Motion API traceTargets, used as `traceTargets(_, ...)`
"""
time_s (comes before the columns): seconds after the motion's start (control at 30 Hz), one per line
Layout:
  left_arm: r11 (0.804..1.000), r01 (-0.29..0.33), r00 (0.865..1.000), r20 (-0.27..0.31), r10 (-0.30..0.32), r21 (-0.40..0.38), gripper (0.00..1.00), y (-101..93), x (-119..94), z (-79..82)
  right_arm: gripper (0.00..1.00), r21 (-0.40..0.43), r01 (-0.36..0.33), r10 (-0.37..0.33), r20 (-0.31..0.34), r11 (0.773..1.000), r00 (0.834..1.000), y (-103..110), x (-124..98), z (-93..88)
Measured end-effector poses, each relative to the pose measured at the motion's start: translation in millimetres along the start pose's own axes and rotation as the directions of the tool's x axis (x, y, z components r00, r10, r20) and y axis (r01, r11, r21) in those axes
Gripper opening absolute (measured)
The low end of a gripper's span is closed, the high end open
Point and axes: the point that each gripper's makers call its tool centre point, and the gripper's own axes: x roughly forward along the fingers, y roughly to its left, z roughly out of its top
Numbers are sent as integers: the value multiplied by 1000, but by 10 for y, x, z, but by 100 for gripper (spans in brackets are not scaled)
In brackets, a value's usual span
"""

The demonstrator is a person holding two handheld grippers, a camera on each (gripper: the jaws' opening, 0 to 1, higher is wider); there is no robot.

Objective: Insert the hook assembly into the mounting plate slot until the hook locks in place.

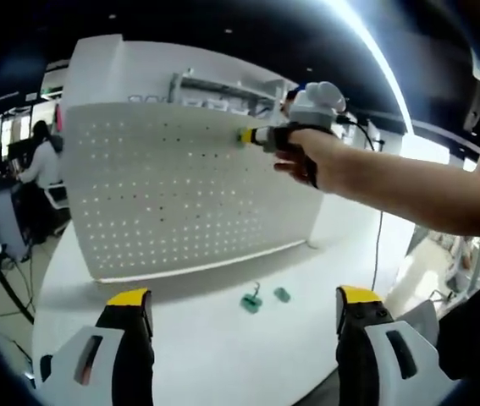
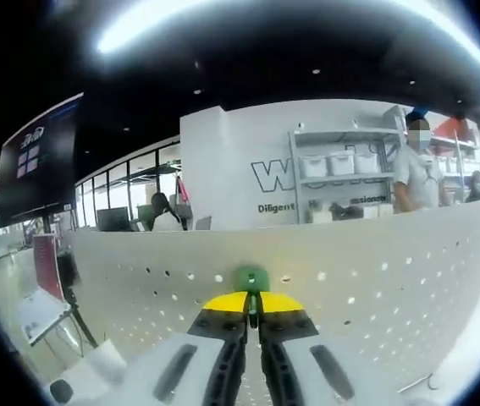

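Observation:
A white perforated mounting plate (image 1: pixel 180 194) stands upright on the white table. My right gripper (image 1: pixel 248 136) comes in from the right, held by a person's hand, and presses a green hook assembly (image 1: pixel 245 135) against the plate's upper part. In the right gripper view, my right gripper (image 2: pixel 253 306) is shut on the green hook assembly (image 2: pixel 251 278), which touches the plate (image 2: pixel 375 279) near its top edge. My left gripper (image 1: pixel 244 296) is open above the table, its yellow-tipped fingers (image 1: pixel 129 298) wide apart with nothing between them. Two more green hook pieces (image 1: pixel 251 301) lie on the table below the plate.
The white table (image 1: pixel 197 355) stretches in front of the plate. A black cable (image 1: pixel 378 245) hangs at the right. Behind the plate are shelves with white bins (image 2: pixel 341 165), a white wall with lettering, and people standing or seated at desks.

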Motion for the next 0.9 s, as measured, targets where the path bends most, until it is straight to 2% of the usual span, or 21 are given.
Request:
traceTargets(0.13, 1000, -1, 1000, 0, 1, -8, 90, 11, 4, -7, 1, -25, 24, -24, -5, 999, 1000, 6, -3, -6)
traceTargets(0.43, 1000, 3, 1000, 3, -3, -9, 89, 10, 17, -4, 1, -5, 64, -64, -17, 998, 998, -20, 29, -18)
traceTargets(0.7, 1000, -1, 1000, 8, 1, -15, 88, 39, -10, -1, 1, -23, 63, -64, -23, 998, 998, -34, 66, -40)
traceTargets(0.8, 1000, -2, 1000, 10, 2, -14, 88, 32, -15, 2, 9, 18, 63, -63, -31, 998, 998, -43, 69, -48)
traceTargets(0.9, 1000, 0, 1000, 8, 0, -16, 88, 25, -13, -4, 11, 8, 63, -62, -31, 998, 998, -33, 59, -41)
